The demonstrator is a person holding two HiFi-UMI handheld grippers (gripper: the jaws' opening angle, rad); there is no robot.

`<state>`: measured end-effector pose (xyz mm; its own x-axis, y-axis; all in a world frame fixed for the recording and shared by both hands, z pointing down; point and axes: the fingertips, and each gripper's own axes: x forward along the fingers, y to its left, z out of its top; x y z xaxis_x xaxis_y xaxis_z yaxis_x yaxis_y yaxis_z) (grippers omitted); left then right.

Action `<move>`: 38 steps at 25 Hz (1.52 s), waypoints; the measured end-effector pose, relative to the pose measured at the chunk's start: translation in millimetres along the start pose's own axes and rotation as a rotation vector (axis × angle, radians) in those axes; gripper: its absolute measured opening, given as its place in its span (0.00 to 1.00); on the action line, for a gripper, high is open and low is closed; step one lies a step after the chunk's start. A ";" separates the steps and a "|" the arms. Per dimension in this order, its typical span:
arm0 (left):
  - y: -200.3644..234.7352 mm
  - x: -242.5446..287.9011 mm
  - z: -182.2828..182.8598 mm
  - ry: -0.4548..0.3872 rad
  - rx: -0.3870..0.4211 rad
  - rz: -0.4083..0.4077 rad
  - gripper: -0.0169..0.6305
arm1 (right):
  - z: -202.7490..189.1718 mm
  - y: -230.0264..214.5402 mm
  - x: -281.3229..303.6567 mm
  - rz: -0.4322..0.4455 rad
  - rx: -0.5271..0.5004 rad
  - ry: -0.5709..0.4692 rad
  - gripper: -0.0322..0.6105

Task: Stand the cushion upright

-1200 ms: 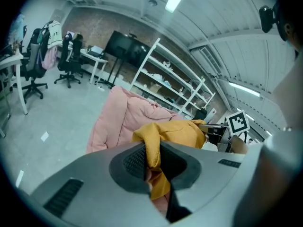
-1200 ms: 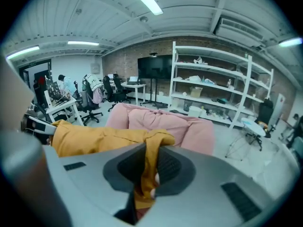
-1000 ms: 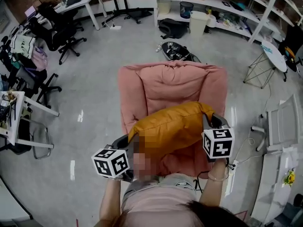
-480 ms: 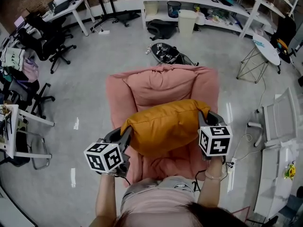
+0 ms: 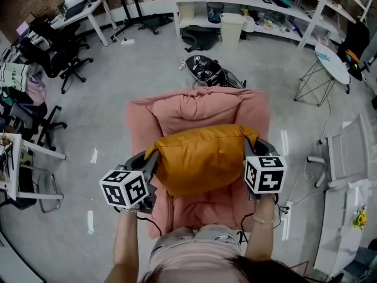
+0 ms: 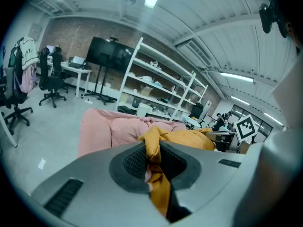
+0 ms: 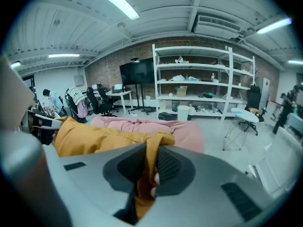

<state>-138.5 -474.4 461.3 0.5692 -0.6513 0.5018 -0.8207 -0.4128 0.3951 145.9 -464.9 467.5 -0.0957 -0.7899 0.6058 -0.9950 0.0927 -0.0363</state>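
Note:
An orange cushion (image 5: 203, 158) hangs in the air over the seat of a pink armchair (image 5: 200, 108), held by its two upper corners. My left gripper (image 5: 152, 158) is shut on the cushion's left corner; in the left gripper view the orange fabric (image 6: 154, 148) is pinched between the dark pads. My right gripper (image 5: 250, 146) is shut on the right corner, where the right gripper view shows the cushion's fabric (image 7: 150, 162) squeezed between the pads. The cushion (image 7: 94, 138) stretches between the two grippers, its face tilted toward the chair back.
The armchair stands on a grey floor. Behind it lie a dark bag (image 5: 207, 68) and a white bin (image 5: 231, 28) by white shelving (image 5: 265, 5). Office chairs (image 5: 53, 52) and desks stand at the left, a small round table (image 5: 330, 63) and a folding chair (image 5: 344, 152) at the right.
Both grippers have carried the cushion up and toward the chair back. The left gripper has swung outward to the left, and the cushion is now drawn out wider.

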 end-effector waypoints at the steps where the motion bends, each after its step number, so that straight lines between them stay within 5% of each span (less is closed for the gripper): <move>1: -0.7 4.3 2.9 -0.001 0.003 0.001 0.08 | 1.1 -3.4 2.3 0.001 0.002 0.000 0.13; 38: 31.2 85.4 75.5 -0.061 -0.048 0.168 0.08 | 54.8 -44.2 100.0 0.067 0.080 -0.027 0.13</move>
<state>-119.3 -590.9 458.4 0.4194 -0.7462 0.5170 -0.8996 -0.2653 0.3468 178.9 -581.2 486.1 -0.1615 -0.7997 0.5783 -0.9853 0.0976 -0.1403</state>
